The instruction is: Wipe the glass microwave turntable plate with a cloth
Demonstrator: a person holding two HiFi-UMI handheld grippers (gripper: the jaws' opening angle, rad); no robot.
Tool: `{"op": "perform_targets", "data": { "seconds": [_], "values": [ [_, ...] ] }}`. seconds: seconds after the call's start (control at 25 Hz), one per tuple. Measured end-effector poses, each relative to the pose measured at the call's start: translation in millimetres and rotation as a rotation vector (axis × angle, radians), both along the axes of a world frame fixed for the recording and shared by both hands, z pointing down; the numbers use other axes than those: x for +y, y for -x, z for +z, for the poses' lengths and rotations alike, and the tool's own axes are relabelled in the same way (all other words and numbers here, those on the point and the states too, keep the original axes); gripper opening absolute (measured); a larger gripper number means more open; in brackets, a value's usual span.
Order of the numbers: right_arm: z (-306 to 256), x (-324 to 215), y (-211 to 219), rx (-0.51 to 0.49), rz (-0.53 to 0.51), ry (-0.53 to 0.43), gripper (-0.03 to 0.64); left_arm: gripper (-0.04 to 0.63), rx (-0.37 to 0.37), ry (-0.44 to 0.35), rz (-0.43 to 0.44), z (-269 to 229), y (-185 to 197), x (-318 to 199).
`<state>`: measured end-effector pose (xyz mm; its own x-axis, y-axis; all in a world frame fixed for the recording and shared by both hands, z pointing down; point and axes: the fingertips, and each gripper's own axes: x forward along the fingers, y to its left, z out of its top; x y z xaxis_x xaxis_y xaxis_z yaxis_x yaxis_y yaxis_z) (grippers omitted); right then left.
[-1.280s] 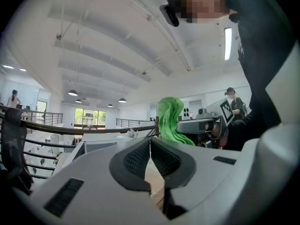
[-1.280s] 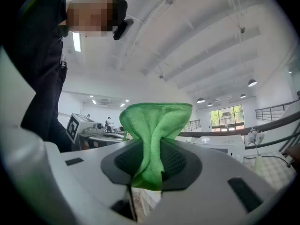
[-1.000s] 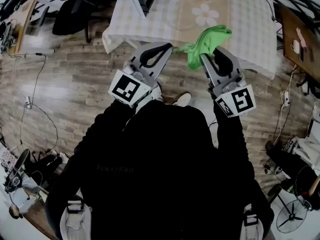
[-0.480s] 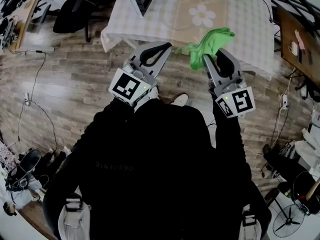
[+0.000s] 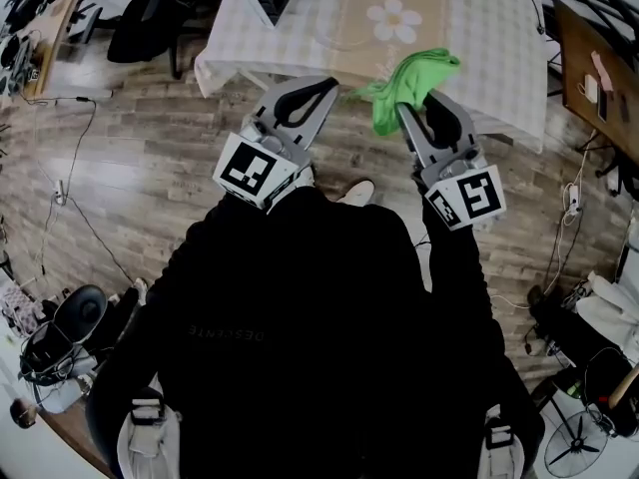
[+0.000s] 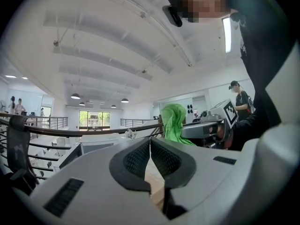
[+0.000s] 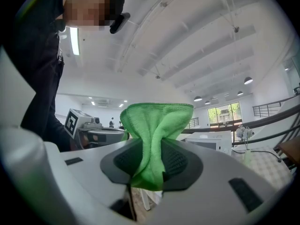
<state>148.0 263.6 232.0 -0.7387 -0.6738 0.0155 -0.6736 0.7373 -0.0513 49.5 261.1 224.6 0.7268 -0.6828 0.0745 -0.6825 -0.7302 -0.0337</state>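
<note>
Cloth point(image 7: 157, 139), bright green, bunched, pinched in right tool point(image 7: 151, 165)

Head view: mounted above the person, facing steeply down past the black-clad torso point(image 5: 319, 337) to the wood floor point(image 5: 150, 168), both grippers close below the lens; left gripper view: seated just behind the left gripper point(image 6: 150, 142), tilted up toward the ceiling point(image 6: 117, 41), with the right gripper point(image 6: 187, 131) near on its right; right gripper view: just behind its own jaws, likewise upturned, the left gripper on its left; all three share the green cloth point(image 5: 404, 83).
</note>
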Motion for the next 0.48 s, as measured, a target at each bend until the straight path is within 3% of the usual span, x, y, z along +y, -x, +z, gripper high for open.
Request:
{"op": "perform_targets", "data": {
  "seconds": [0.2, 0.48],
  "values": [
    [12.0, -3.8, -10.7, 0.009, -0.005, 0.004, 0.132, 0.021, -0.004, -0.024, -0.008, 2.6, -12.9, -3.2],
    [22.0, -35.4, -8.2, 0.020, -0.001, 0.024, 0.133, 0.021, -0.019, 0.023, -0.020, 16.2, -6.9, -31.6]
  ]
}}
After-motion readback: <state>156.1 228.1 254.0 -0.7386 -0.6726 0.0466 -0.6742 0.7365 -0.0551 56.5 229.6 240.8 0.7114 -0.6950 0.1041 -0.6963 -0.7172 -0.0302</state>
